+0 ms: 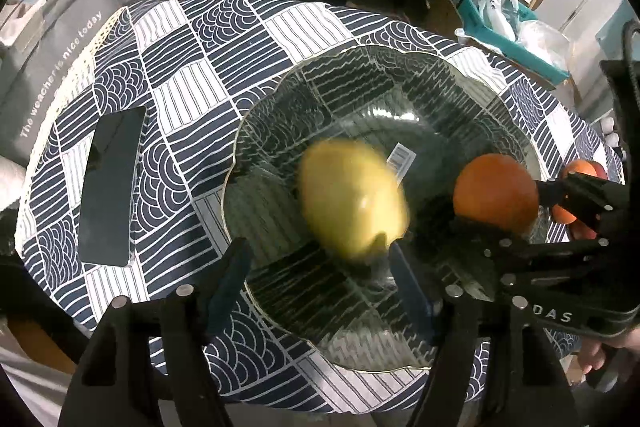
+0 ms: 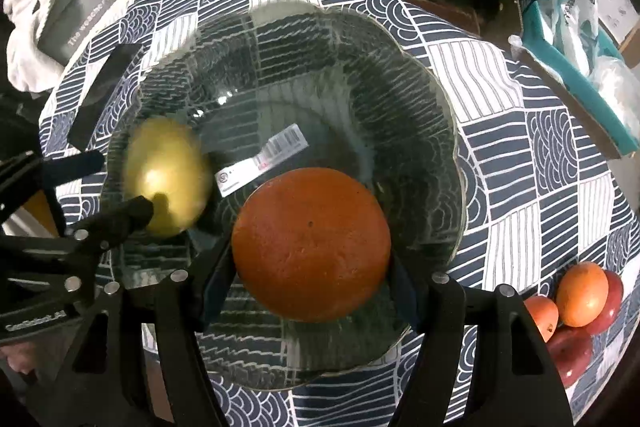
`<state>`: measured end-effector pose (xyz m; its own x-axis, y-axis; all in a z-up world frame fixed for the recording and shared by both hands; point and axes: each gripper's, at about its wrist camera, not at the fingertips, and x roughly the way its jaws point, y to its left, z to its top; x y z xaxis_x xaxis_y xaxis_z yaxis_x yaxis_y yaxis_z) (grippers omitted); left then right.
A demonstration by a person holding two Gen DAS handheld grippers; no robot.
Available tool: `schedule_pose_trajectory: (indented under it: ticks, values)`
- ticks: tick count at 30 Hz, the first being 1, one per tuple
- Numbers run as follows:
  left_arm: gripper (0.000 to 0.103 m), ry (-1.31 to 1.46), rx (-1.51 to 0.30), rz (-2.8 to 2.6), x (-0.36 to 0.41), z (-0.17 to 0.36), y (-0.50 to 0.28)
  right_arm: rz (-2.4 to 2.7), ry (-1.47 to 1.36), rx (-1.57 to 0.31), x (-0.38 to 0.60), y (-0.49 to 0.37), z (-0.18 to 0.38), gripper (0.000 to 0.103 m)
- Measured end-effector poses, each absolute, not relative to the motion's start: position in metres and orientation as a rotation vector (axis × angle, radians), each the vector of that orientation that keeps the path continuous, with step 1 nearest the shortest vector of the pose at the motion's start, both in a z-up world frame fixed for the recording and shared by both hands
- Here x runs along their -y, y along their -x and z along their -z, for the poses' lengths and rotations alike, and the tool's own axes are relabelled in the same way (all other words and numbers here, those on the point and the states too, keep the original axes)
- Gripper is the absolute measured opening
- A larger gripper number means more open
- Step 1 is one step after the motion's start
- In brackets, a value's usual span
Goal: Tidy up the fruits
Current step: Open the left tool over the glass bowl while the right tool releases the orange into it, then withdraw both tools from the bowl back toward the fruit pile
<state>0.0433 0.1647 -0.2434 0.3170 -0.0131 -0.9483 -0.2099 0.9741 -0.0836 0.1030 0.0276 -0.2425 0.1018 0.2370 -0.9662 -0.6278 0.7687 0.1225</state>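
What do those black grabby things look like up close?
Both are black plastic. The left tool and right tool each have two flat fingers with dark blue pads, on wide frames dotted with round silver bolts. Small white lettering marks their sides. No sleeves show.

My left wrist camera looks steeply down, close over the glass bowl point(image 1: 320, 75) on the patterned tablecloth point(image 1: 168, 75). My right wrist camera faces likewise from the other side, equally near. Both share the bowl, the yellow fruit point(image 1: 352, 199) and the orange point(image 2: 312, 243).
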Motion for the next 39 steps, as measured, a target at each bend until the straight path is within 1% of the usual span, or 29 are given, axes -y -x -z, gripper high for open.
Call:
schedule_pose_trajectory:
  ticks: [5,8,20,24,35,37,39]
  values:
    - [0.074,0.199,-1.263,-0.128,-0.163,0.246,-0.042,-0.659,0.344,-1.309,-0.026,-0.103,0.239,0.071]
    - [0.074,0.19,-1.263,-0.127,-0.161,0.245,-0.041,-0.665,0.282,-1.287,-0.021,-0.107,0.227,0.077]
    - [0.075,0.191,-1.206,-0.088,-0.147,0.216,-0.039,-0.635,0.203,-1.232,-0.001,-0.112,0.195,0.077]
    - [0.077,0.18,-1.179,-0.071,-0.139,0.203,-0.038,-0.611,0.189,-1.191,0.008,-0.112,0.175,0.077]
    - [0.077,0.156,-1.112,-0.013,-0.112,0.168,-0.037,-0.528,0.204,-1.09,0.04,-0.098,0.129,0.077]
    - [0.077,0.149,-1.102,-0.002,-0.106,0.161,-0.037,-0.515,0.201,-1.072,0.047,-0.095,0.121,0.078]
    - [0.078,0.141,-1.091,0.013,-0.099,0.156,-0.035,-0.5,0.196,-1.05,0.056,-0.09,0.111,0.083]
